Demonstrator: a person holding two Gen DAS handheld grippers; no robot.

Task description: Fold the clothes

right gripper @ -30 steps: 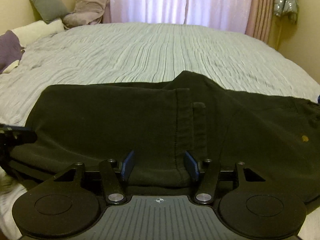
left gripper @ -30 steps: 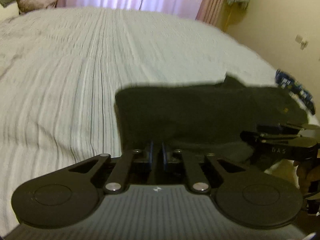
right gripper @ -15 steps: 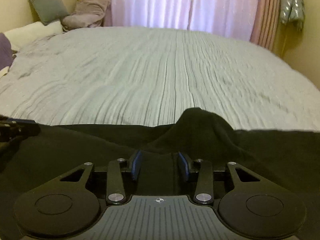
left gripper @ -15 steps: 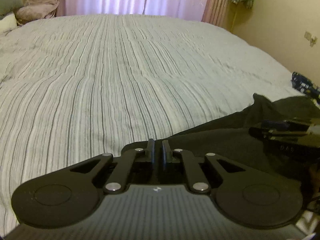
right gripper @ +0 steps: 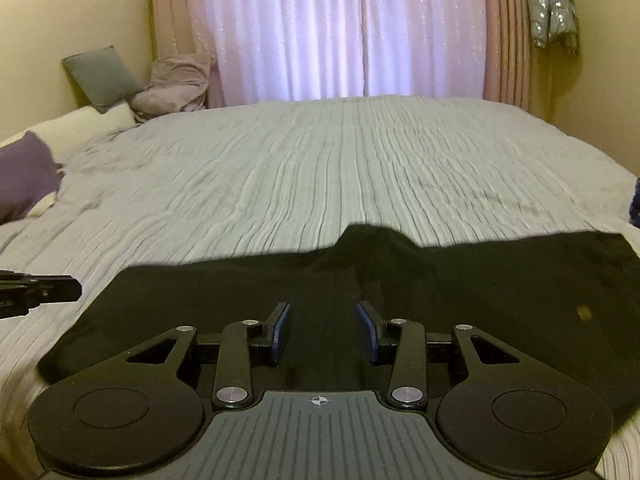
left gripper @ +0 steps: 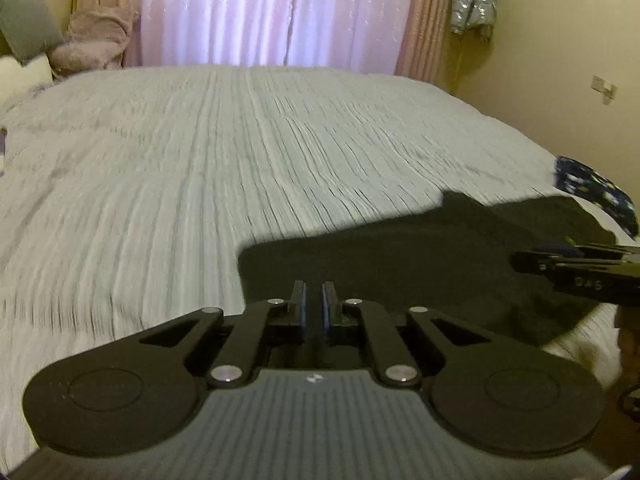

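A black garment [left gripper: 420, 256] lies flat on the striped bed near its front edge; it also shows in the right wrist view [right gripper: 460, 280], with a small gold button at the right. My left gripper [left gripper: 314, 290] hovers at the garment's left edge with its jaws nearly together; whether cloth sits between them is hidden. My right gripper [right gripper: 324, 316] is open over the garment's middle, with cloth lying between the fingers. Each gripper shows at the edge of the other's view.
The striped grey bedspread [left gripper: 240, 152] stretches far ahead. Pillows [right gripper: 100, 76] and a purple cloth [right gripper: 24, 172] lie at the back left. A dark patterned item [left gripper: 596, 192] sits at the bed's right edge. Curtains and walls are behind.
Half a second ago both grippers were low with the garment bunched close under them. Now the garment lies spread flat again. The right gripper's jaws have opened wider.
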